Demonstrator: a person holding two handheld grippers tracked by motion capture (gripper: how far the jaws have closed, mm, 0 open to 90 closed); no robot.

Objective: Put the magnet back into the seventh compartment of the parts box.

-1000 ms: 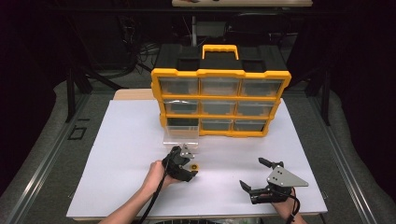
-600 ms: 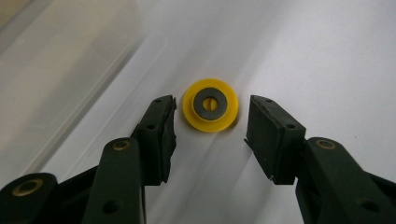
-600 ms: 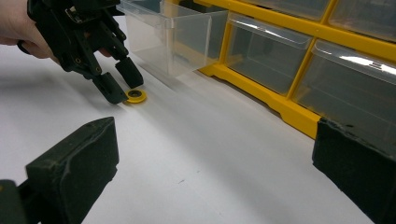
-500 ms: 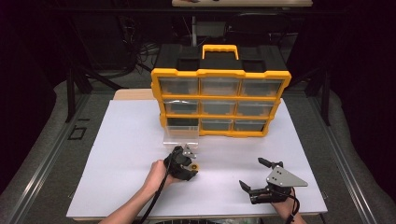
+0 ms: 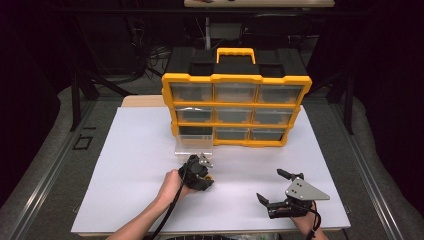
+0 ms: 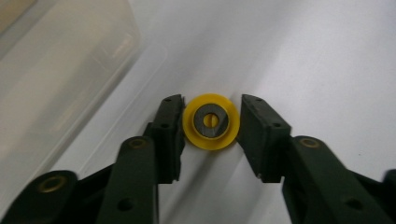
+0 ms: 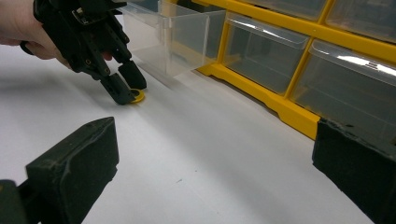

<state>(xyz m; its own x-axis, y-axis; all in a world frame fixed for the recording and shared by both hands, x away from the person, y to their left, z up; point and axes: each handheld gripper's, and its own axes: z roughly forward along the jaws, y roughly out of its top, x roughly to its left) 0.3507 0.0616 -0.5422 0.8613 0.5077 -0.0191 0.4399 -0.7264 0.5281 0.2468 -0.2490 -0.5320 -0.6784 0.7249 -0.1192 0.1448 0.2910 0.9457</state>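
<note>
At a white table (image 5: 125, 165), the left gripper (image 6: 211, 122) has just been closing its fingers (image 6: 169, 126) on a small yellow disc (image 6: 211, 122) with a grey centre, and they now press it from both sides. The disc lies flat on the table, just in front of the clear drawer (image 5: 192, 141) pulled out of the yellow organiser's (image 5: 235, 107) bottom row. The right gripper (image 5: 274, 189) rests well to the right of that drawer, fingers (image 7: 74, 163) spread wide and holding nothing. Judging by this, the disc is gripped but not yet lifted; carrying it to the drawer probably remains. The drawer's contents are hard to make out through the clear plastic, and what exactly the disc is stays unclear.
</note>
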